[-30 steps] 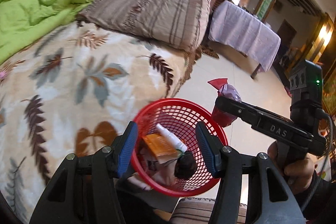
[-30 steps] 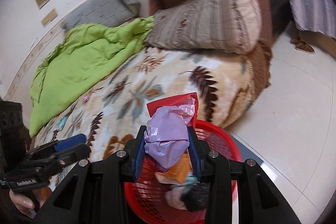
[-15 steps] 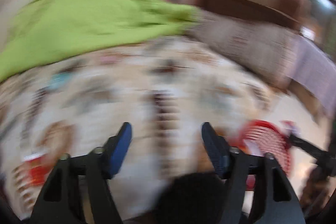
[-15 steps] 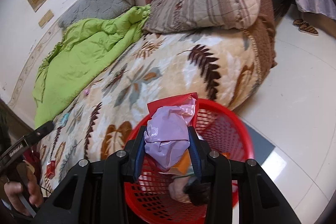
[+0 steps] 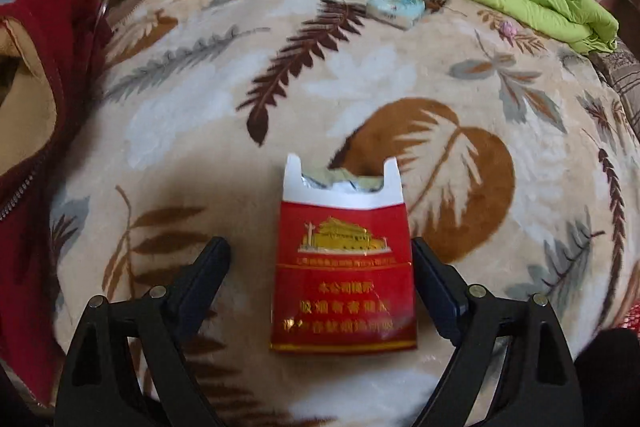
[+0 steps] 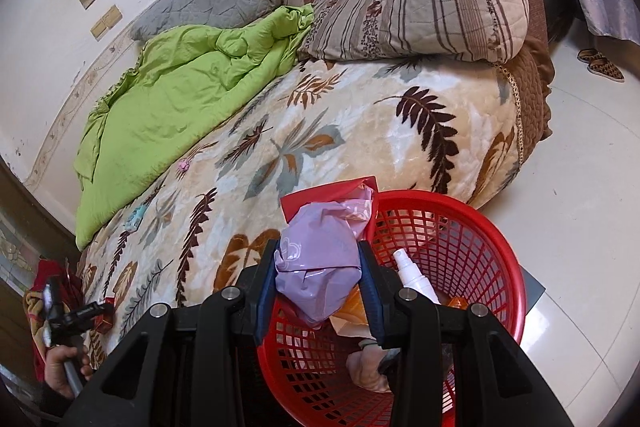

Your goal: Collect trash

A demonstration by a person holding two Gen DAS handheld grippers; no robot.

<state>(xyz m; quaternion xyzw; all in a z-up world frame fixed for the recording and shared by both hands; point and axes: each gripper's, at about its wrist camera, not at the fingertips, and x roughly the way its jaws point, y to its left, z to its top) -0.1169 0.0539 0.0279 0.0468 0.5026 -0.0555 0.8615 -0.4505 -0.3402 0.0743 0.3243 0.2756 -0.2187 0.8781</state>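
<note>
**Cig pack lined up btwn left jaws**

Left gripper [image 5: 320, 279] jaws wide, straddling the red cigarette pack [image 5: 344, 267] lying flat on the bed blanket [image 5: 200, 131]; pack's long axis runs fwd along the fingers, torn top away. Left hand is nearer. Right gripper [image 6: 318, 283] jaws clamp a purple plastic bag [image 6: 320, 267] over the red basket [image 6: 480, 247] on the floor beside the bed. Soft plush surface, bedroom.

Left gripper [image 5: 320, 259] spread wide — right gripper [image 6: 319, 269] clamped.
</note>
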